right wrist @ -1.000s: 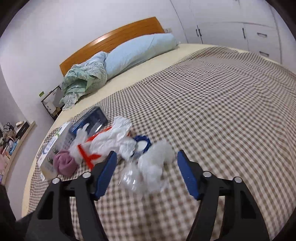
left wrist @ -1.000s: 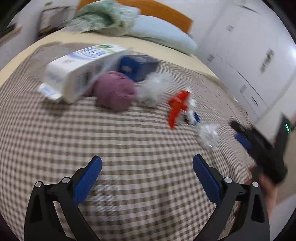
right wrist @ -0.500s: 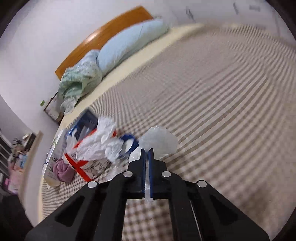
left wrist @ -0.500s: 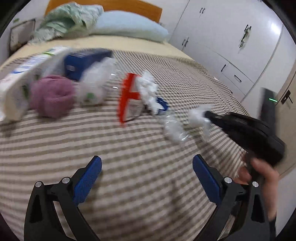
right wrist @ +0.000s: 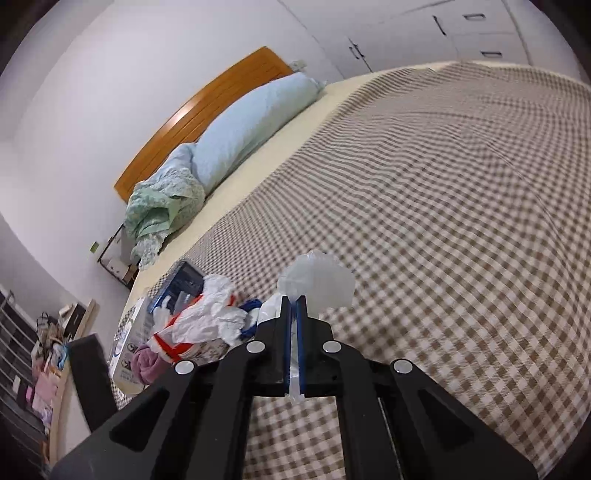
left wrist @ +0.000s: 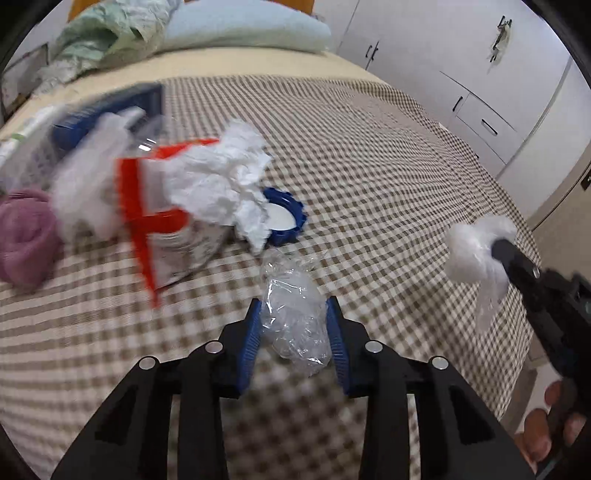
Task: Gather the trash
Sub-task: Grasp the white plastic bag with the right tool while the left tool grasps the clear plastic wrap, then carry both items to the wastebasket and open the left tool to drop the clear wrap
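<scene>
L wrist cam: rides the left gripper (left wrist: 293,328), looks steeply down along its fingers, close over the brown-and-white checked bed cover (left wrist: 369,155). R wrist cam: shallower, faces the orange wooden headboard (right wrist: 207,110). Shared: crumpled white paper wad (left wrist: 221,184) (right wrist: 210,314), blue ridged plastic lid (left wrist: 286,218) (right wrist: 249,308), long pale-blue pillow (left wrist: 243,27) (right wrist: 255,125).

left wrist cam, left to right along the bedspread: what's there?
Purple cloth ball → red-and-white packet → crumpled white paper → blue lid → clear plastic wrap between the left tool's pads → white plastic wad pinched in the right tool.
</scene>
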Tool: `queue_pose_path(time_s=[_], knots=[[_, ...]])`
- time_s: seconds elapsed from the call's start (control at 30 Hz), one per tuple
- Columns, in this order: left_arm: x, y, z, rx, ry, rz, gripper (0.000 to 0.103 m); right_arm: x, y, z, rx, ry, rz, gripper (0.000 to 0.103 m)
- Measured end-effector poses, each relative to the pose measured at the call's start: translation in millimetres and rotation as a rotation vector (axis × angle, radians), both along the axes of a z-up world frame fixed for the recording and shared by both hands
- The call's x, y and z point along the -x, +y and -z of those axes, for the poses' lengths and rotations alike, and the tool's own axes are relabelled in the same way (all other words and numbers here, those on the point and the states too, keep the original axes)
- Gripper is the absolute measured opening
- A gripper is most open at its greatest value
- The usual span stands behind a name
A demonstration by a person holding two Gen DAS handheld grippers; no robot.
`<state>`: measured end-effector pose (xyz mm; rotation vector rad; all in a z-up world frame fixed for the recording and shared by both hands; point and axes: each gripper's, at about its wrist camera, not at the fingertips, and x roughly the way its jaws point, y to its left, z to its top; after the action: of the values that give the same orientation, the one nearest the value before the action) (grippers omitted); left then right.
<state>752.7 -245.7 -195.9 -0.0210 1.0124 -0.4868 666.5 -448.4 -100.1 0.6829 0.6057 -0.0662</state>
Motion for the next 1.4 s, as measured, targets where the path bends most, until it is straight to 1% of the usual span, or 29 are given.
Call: queue_pose_path(time_s=[0.07,0.2,0.23,0.27,0.3,0.33,0.37,0.43,0.47,0.53,0.63,0.7,0.8,0.87,0.93,1.03,1.07,1.1,1.13,1.17,1.2,1.23,1.3,1.33,1.37,1.4], knots=[[17,14,-12,-0.012,-0.025,-0.005,0.032,-3,9,-3,-0.002,-0.007,-0.017,0.003],[61,53,-42,0.002,-0.067,-0.023,0.031,0,45,-10,0.02,-0.018,-0.08,0.003],[80,72,-52,0.002,-0.078,-0.036,0.031,2,56,-11,0.035,-0.018,-0.105,0.003],[85,86,-59,0.002,-0.082,-0.05,0.031,10,77,-13,0.066,-0.016,-0.149,0.003],[98,101,-65,0.004,-0.087,-0.071,0.031,18,87,-15,0.079,-0.016,-0.166,0.003],[112,120,-71,0.007,-0.097,-0.1,0.031,27,100,-16,0.086,-0.014,-0.187,0.003],[127,136,-78,0.004,-0.109,-0.125,0.031,45,118,-16,0.069,-0.017,-0.231,0.003],[156,166,-85,0.002,-0.12,-0.174,0.031,69,135,-17,0.006,-0.041,-0.28,0.003],[170,180,-89,0.009,-0.121,-0.191,0.031,86,145,-19,-0.007,-0.046,-0.301,0.003],[198,200,-100,0.024,-0.132,-0.217,0.031,119,161,-31,0.012,-0.066,-0.335,0.003],[237,219,-118,0.052,-0.17,-0.235,0.031,154,171,-52,0.054,-0.083,-0.35,0.003],[260,226,-130,0.078,-0.192,-0.237,0.031,180,168,-68,0.096,-0.097,-0.346,0.003],[295,228,-150,0.141,-0.218,-0.214,0.031,215,152,-89,0.163,-0.117,-0.316,0.003],[315,218,-161,0.187,-0.223,-0.178,0.031,247,128,-106,0.233,-0.134,-0.273,0.003],[335,202,-172,0.213,-0.234,-0.133,0.031,269,106,-115,0.285,-0.135,-0.234,0.003],[361,167,-186,0.255,-0.231,-0.041,0.031,315,52,-126,0.352,-0.12,-0.132,0.003],[369,151,-188,0.27,-0.219,0.006,0.031,337,26,-127,0.368,-0.102,-0.094,0.003],[377,128,-188,0.278,-0.202,0.068,0.031,351,14,-125,0.385,-0.087,-0.08,0.003],[380,111,-184,0.275,-0.193,0.108,0.031,364,2,-121,0.414,-0.064,-0.066,0.003],[387,86,-177,0.256,-0.178,0.168,0.031,381,-17,-108,0.455,-0.014,-0.042,0.003],[394,53,-164,0.22,-0.144,0.233,0.031,391,-29,-97,0.459,0.019,-0.031,0.003],[396,32,-153,0.193,-0.113,0.268,0.031,401,-43,-83,0.451,0.057,-0.022,0.003],[404,-23,-121,0.118,-0.007,0.367,0.031,421,-75,-40,0.418,0.152,0.011,0.003],[407,-53,-99,0.07,0.054,0.416,0.031,431,-86,-22,0.395,0.186,0.024,0.003],[410,-81,-78,0.022,0.111,0.463,0.031,443,-104,8,0.35,0.233,0.05,0.003],[411,-104,-59,-0.018,0.162,0.504,0.031,450,-115,27,0.316,0.261,0.069,0.003]])
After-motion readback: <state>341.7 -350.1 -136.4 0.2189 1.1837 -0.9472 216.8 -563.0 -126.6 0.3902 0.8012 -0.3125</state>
